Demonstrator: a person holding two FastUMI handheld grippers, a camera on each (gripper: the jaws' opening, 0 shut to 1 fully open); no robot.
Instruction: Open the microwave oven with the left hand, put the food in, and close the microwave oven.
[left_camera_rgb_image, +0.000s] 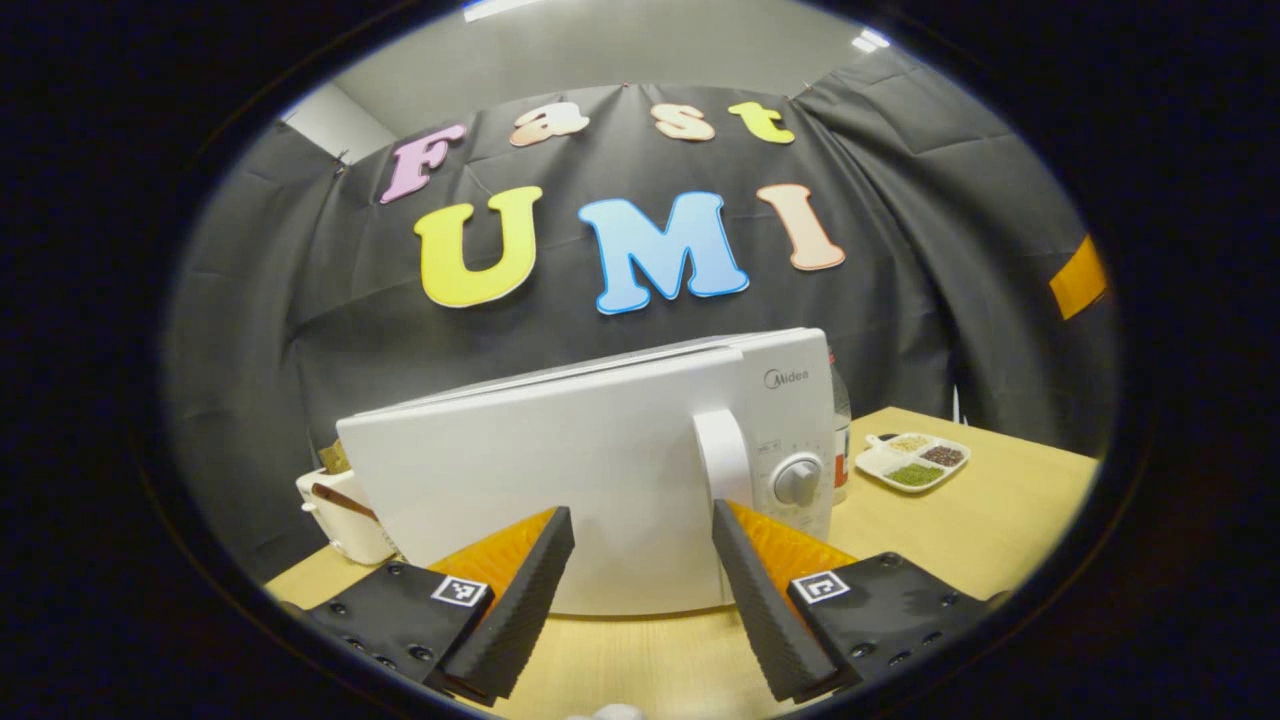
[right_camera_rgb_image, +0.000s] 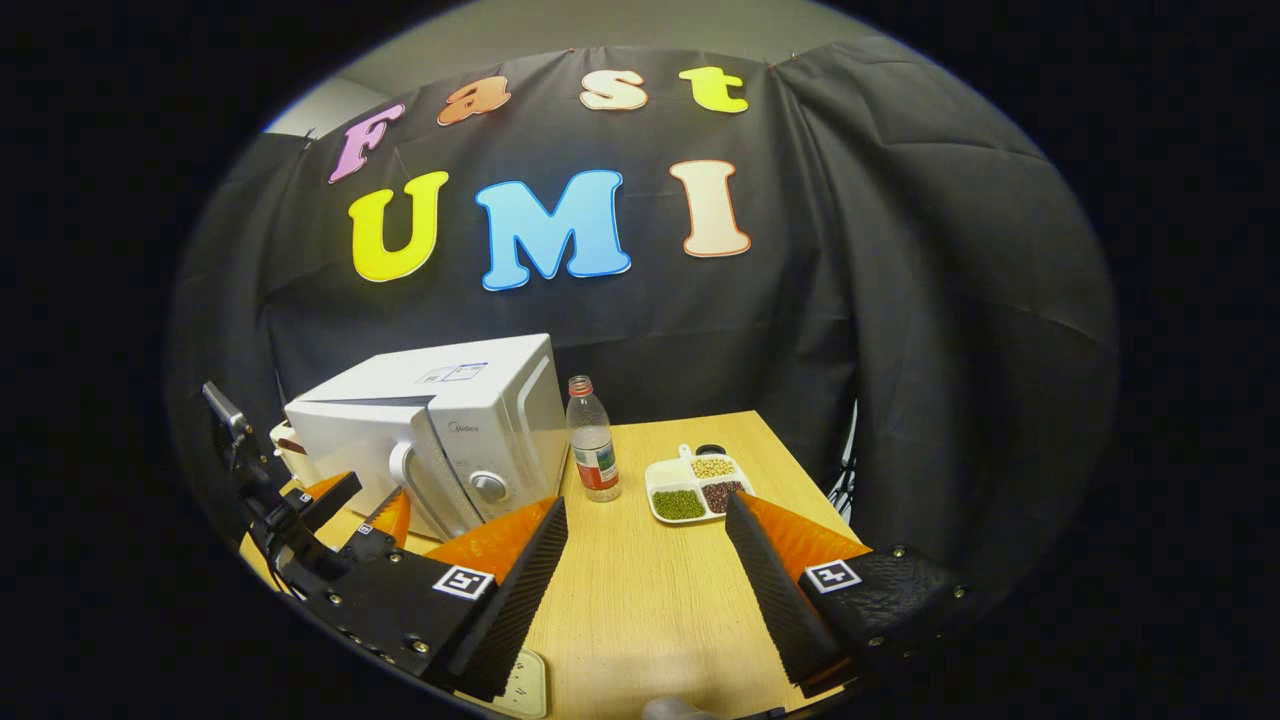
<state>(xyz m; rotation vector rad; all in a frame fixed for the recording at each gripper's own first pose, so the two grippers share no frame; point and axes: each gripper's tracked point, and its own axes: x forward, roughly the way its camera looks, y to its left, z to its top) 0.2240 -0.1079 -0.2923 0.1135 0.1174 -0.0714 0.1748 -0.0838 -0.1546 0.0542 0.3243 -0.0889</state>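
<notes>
Right now the left gripper (left_camera_rgb_image: 640, 590) hangs in front of the white microwave oven (left_camera_rgb_image: 600, 470), jaws spread wide with nothing between them, its handle (left_camera_rgb_image: 722, 455) just past the right finger. From the right gripper view the microwave oven (right_camera_rgb_image: 440, 430) sits at the back left of the wooden worktop (right_camera_rgb_image: 650, 590), its door looking slightly ajar. A clear bottle (right_camera_rgb_image: 594, 440) stands just beside it, and near that lies a divided dish of food (right_camera_rgb_image: 695, 490). Meanwhile the right gripper (right_camera_rgb_image: 645, 590) hovers above bare worktop, jaws open and empty.
</notes>
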